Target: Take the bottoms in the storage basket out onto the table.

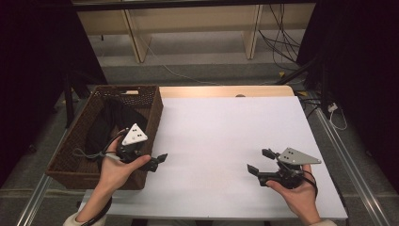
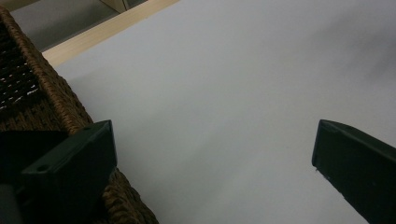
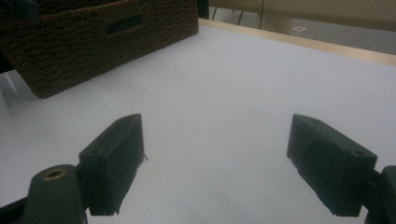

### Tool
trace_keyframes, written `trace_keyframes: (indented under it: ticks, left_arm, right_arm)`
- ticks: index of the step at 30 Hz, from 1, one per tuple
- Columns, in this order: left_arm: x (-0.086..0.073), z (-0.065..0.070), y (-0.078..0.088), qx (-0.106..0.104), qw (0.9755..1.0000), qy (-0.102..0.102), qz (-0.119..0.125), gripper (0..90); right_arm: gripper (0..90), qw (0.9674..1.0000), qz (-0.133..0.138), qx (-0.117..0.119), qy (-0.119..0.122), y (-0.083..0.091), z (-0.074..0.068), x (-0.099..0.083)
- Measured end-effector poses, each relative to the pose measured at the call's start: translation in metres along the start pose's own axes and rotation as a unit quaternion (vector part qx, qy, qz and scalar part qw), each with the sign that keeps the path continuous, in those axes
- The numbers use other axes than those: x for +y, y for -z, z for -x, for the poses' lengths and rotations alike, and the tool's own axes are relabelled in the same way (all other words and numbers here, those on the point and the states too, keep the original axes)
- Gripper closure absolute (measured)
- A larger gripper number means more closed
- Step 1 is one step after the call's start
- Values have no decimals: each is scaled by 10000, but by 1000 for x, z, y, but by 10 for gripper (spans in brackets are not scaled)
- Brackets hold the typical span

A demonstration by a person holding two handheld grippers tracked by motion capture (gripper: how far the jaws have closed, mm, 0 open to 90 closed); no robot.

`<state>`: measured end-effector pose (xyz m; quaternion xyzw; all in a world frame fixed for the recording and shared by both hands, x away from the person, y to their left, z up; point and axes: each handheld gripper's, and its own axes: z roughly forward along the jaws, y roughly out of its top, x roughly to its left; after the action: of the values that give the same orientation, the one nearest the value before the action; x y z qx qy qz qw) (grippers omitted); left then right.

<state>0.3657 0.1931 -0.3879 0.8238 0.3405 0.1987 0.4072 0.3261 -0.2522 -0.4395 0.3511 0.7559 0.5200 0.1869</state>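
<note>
- Basket [image 1: 84, 155], a dark brown wicker one, is sitting at the left of the high view, partly over the left edge of the white table [image 1: 226, 136], with dark cloth [image 1: 110, 120] lying inside it.
- In the right gripper view the basket [image 3: 93, 37] is filling the upper left of the frame, a handle slot showing in its near wall, and it is resting on the white table [image 3: 224, 93].
- In the left gripper view the woven rim of the basket [image 2: 51, 93] is running down the left of the frame, just beside the left-hand black jaw.
- Left gripper [image 1: 157, 160] is hovering at the lower left of the high view, right at the basket's near right corner, its grey three-cornered plate facing up and the person's left hand [image 1: 117, 172] wrapping around its body.
- Its jaws are standing wide apart in its own view, released, with bare white table [image 2: 224, 102] between them.
- Right gripper [image 1: 259, 162] is sitting at the lower right of the high view, well apart from the basket, cradled in the person's right hand [image 1: 294, 193] and pointing toward the left of the frame.
- Its jaws are likewise gaping wide in its own view, grasping nothing, with plain tabletop between them.
</note>
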Motion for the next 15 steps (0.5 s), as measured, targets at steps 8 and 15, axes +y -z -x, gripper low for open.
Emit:
trace_keyframes:
  ticks: [8,15]
  left_arm:
    - [1,-1,1,-4,10000,59,-48,0]
    - [4,-3,4,-4,10000,32,27,0]
  right_arm:
    - [195,10000,-20,-13,7,1,1,-1]
    - [191,10000,-42,-60,4,2,0,-2]
